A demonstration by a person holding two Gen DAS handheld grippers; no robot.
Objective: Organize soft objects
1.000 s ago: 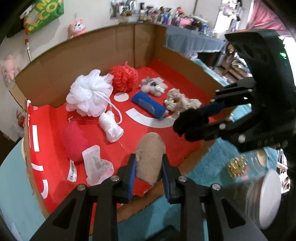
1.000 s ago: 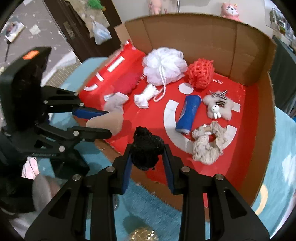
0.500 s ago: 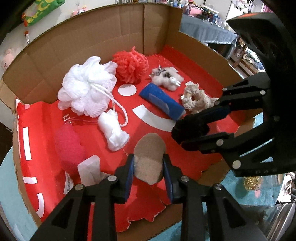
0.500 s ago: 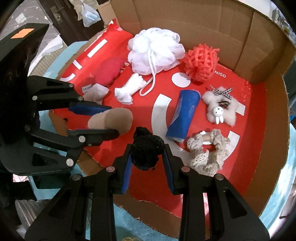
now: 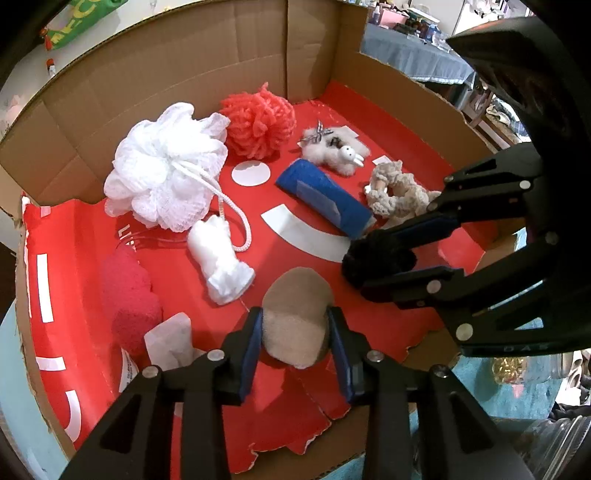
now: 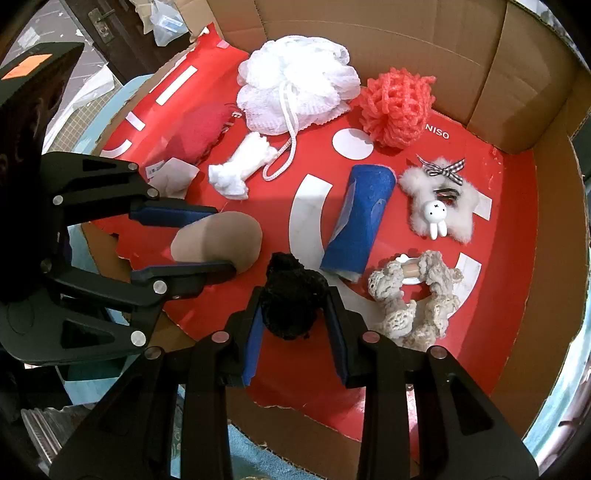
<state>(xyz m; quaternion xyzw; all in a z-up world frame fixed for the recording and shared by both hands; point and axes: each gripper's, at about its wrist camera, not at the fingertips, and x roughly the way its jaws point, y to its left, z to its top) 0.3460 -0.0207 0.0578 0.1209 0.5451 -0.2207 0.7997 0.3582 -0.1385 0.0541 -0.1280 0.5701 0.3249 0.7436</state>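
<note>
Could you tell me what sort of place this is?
Probably a lived-in room at home: a cut-open cardboard box on a teal rug, a cluttered table with a blue cloth behind it, and a dark door nearby.

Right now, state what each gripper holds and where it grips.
Left gripper, jaws opening: tan sponge between its pads, by its sides. Right gripper: black scrunchie, clamped across its middle.

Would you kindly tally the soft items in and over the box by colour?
White: 3: bath pouf, small cloth, fluffy bunny clip
Red: 2
Beige: 3
Blue: 1
Black: 1
Total: 10
</note>
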